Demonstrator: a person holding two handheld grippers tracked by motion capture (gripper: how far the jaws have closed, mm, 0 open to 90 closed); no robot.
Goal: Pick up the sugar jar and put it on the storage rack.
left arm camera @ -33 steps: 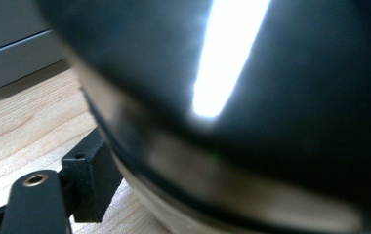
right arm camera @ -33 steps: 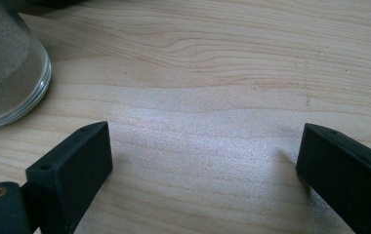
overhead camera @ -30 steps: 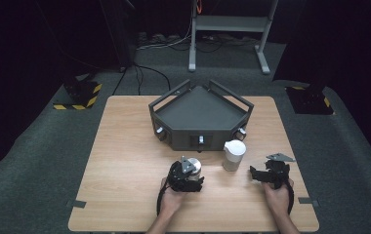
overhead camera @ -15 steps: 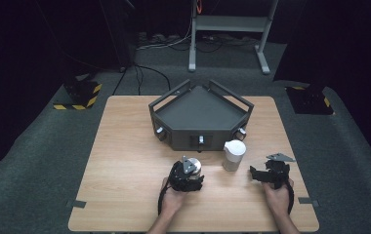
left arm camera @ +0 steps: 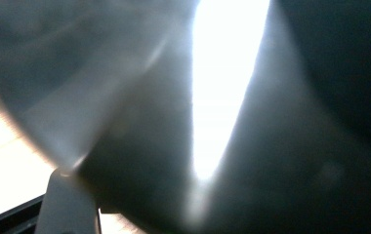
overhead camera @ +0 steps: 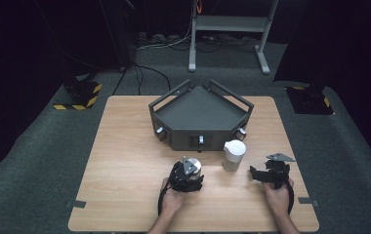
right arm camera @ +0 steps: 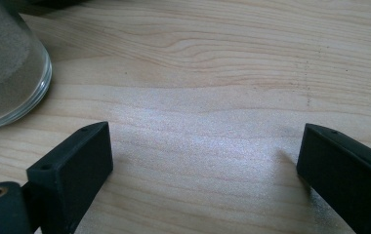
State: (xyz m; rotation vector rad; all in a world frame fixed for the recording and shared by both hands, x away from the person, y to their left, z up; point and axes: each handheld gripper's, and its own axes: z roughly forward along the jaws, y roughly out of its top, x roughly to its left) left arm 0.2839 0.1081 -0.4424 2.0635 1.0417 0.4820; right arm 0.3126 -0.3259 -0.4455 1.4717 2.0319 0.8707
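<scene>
Silvery metal fills my left gripper view: a shiny round object, a can or lid by the look, sits right between the jaws, which have just been closing and now clamp on it near the wooden table's front edge. No label or writing readable on it, too blurred. Just right stands a frosted white jar, upright, untouched. Further right, my right gripper rests on bare wood, jaws spread wide, nothing between them.
</scene>
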